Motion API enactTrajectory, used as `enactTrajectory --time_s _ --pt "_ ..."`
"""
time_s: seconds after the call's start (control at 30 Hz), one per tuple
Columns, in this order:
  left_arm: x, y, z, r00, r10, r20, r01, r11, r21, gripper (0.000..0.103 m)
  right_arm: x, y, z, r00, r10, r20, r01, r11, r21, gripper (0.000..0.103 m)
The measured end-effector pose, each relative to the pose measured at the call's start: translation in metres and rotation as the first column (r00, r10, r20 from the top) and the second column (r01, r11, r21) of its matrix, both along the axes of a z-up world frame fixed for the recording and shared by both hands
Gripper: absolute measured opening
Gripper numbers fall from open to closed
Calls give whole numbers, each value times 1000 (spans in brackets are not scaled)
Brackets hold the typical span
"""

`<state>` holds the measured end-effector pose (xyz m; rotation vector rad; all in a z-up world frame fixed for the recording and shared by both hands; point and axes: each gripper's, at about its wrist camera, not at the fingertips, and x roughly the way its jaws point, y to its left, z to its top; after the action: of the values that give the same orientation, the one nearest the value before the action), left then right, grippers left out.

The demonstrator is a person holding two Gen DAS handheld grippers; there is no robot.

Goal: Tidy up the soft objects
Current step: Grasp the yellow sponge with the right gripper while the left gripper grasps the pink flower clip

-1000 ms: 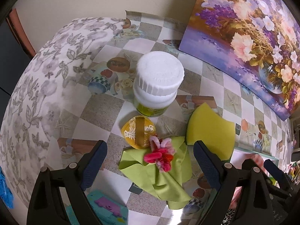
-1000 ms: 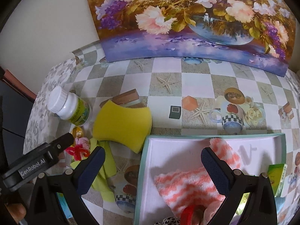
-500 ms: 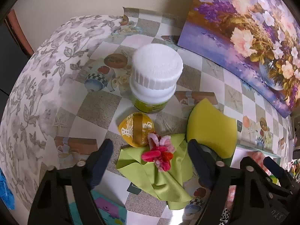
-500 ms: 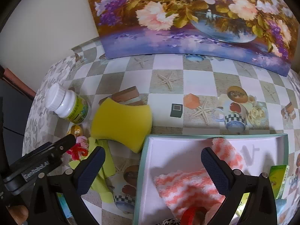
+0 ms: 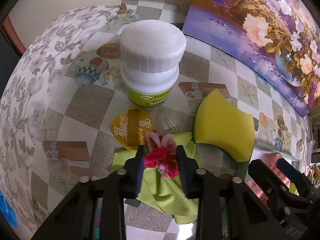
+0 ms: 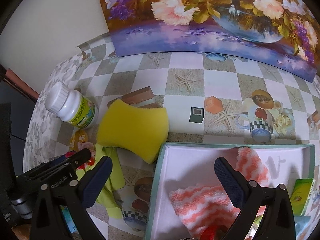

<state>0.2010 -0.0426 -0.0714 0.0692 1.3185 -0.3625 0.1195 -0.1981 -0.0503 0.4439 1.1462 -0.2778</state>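
My left gripper (image 5: 160,156) is shut on a pink and red fuzzy pipe-cleaner flower (image 5: 162,158) that lies on a green cloth (image 5: 170,196). A yellow sponge (image 5: 222,132) lies just to the right; it also shows in the right wrist view (image 6: 134,128). My right gripper (image 6: 163,180) is open and empty, held over the edge of a teal box (image 6: 160,156). An orange and white fuzzy cloth (image 6: 202,202) lies in the box. The left gripper's fingers (image 6: 80,156) show at the left of the right wrist view.
A white-capped bottle with a green label (image 5: 150,64) stands behind a gold wrapped sweet (image 5: 132,128). A flower painting (image 6: 200,16) leans on the wall at the back. A green packet (image 6: 302,194) sits at the box's right. The table edge drops off at the left.
My left gripper has moved forward and down and closed on the fuzzy flower. The right gripper has hardly moved and stays open.
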Motion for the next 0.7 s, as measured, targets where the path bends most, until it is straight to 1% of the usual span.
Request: enactTrajectory --time_s 0.1,0.3,0.6,0.7 --pt "1 3 3 1000 7 8 -7 1000 -20 26 1 -1 0 1000 4 14 -4 1000 6 103" --pt "4 11 10 999 33 19 -32 998 -51 25 9 1 -4 999 28 28 -28 1000 4 103" --pt "9 22 20 994 97 44 -93 992 -91 25 29 18 -12 994 101 30 -101 995 -24 103" --pt "10 27 24 992 111 53 -105 989 -105 25 35 24 -14 992 127 21 -125 990 -60 103"
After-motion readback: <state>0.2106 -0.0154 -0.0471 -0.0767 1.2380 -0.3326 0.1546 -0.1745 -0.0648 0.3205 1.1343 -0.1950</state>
